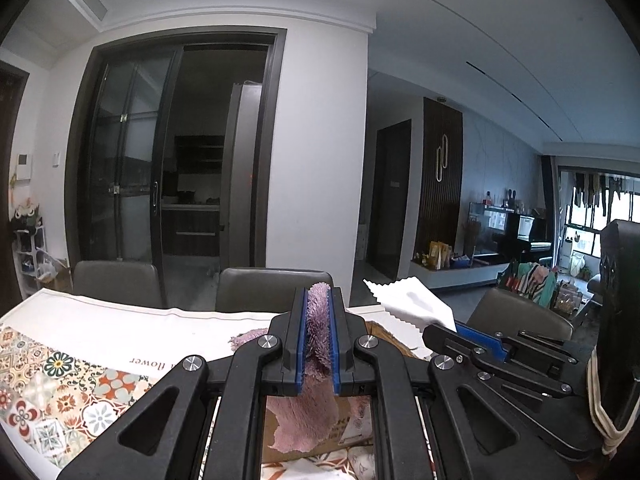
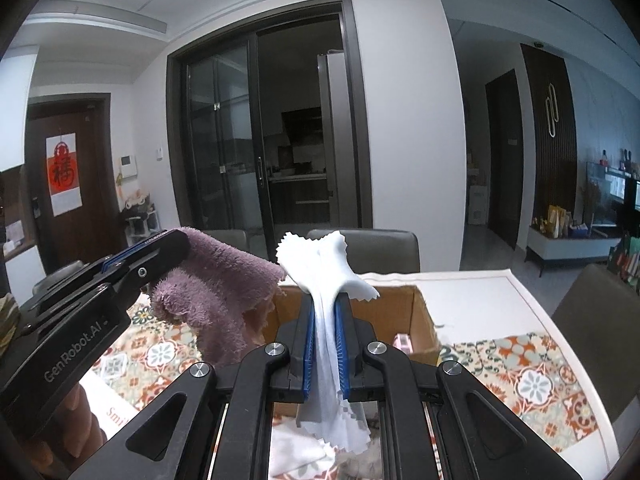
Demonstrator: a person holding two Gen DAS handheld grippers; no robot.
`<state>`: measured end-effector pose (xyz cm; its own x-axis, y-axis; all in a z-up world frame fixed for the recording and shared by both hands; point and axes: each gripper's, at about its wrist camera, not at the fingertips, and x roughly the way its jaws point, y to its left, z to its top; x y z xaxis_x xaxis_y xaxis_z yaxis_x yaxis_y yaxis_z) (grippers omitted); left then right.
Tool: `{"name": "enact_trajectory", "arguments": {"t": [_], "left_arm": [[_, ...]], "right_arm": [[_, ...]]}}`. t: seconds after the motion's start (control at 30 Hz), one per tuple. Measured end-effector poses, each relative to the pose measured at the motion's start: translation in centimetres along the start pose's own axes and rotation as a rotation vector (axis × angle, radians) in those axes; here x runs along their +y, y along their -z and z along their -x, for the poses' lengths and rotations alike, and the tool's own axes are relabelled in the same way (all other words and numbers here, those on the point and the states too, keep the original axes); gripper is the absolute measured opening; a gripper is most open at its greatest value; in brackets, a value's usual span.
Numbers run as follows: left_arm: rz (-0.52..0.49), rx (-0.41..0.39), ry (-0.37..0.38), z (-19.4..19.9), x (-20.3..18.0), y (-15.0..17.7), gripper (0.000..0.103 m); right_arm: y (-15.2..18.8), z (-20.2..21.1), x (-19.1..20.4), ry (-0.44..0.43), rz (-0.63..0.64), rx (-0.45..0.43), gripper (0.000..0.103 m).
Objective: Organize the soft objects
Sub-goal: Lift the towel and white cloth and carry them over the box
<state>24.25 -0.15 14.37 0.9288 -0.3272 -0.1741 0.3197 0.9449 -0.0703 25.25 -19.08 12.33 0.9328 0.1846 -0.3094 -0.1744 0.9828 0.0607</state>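
Patterned cloth-covered surface [image 2: 532, 384], open cardboard box [image 2: 420, 320] on it, left gripper [image 1: 318, 336] fingers clenched on purple fluffy towel [image 1: 318, 320] held above the surface, right gripper [image 2: 325, 344] fingers clenched on white zigzag-edged cloth [image 2: 324, 280] above the box

Box [image 2: 416, 312] on table [image 2: 500, 300], chairs [image 2: 376, 250] behind, towel [image 2: 216, 292] left of cloth [image 2: 320, 264]

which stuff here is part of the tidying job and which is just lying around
Part of the job:
- purple fluffy towel, shut in the left gripper
- white zigzag-edged cloth, shut in the right gripper
- cardboard box

Just around:
- patterned tablecloth
- grey chairs
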Motion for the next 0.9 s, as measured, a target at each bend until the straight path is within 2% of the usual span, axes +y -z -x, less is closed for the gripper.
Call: {"name": "enact_trajectory", "arguments": {"t": [0.53,0.9], "left_arm": [[-0.047,-0.018,-0.027,-3.7,-0.2,-1.6,0.011],[-0.041,0.030,-0.089,-8.1,0.4,-1.3,0.011]], "right_arm": [[-2.3,-3.8,-1.3,-0.028,0.016,0.000,0.011],[-2.6,-8.6,-4.0,-0.077,0.007,0.055,0.011]]}}
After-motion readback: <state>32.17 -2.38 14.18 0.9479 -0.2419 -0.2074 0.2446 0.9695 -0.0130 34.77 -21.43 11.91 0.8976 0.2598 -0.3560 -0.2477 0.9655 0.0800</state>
